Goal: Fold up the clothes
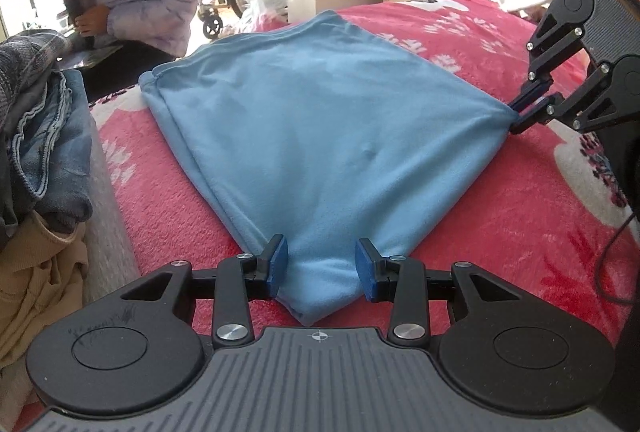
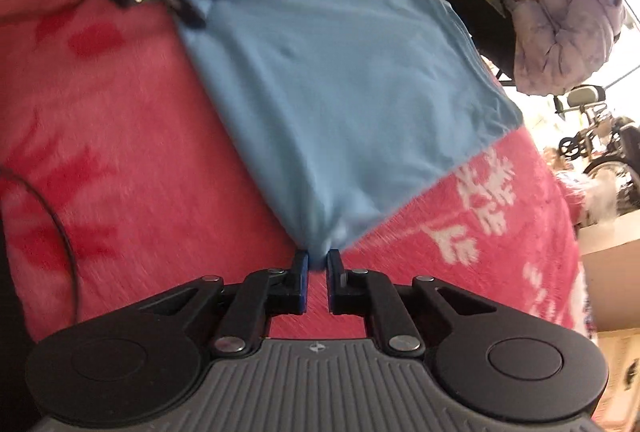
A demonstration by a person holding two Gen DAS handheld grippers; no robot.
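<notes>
Blue garment [image 1: 320, 120] lies flat and smooth on the pink blanket [image 1: 500, 212] of the bed. Right hand-held gripper [image 2: 318, 260] pinches one corner tight; left hand-held gripper [image 1: 322, 260] stands released, its pads straddling another corner.

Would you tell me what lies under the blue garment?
The blue garment lies on a pink patterned blanket, which shows all around it. Whatever sits directly beneath the cloth is covered and cannot be seen.
</notes>
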